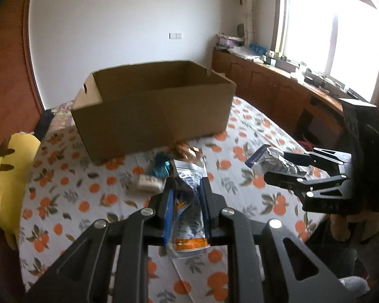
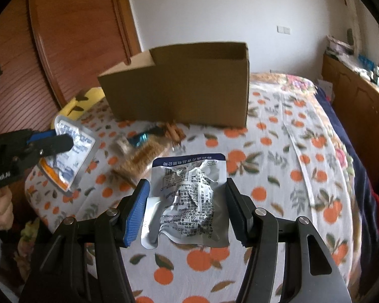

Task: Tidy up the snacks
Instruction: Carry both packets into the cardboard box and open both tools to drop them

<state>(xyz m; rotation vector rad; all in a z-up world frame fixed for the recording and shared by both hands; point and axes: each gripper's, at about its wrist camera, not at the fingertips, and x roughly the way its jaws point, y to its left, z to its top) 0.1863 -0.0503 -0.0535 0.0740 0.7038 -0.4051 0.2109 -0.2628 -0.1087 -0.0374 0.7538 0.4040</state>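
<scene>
In the left wrist view, the left gripper [image 1: 187, 189] is clamping its jaws narrowly on an orange-edged snack packet [image 1: 188, 217] above the bed [image 1: 240, 156], with the open cardboard box [image 1: 154, 108] sitting beyond. In the right wrist view, the right gripper [image 2: 185, 202] is holding a crumpled silver snack pouch [image 2: 189, 197] between half-spread jaws, while loose snacks [image 2: 144, 149] are lying on the bed before the box

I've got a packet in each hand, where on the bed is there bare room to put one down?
Free: the orange-print sheet right of the cardboard box, out to the bed's edge, and the stretch nearest you. Crowded: just in front of the box, where loose snacks cluster. The left tongs and right tongs each grip a packet.
</scene>
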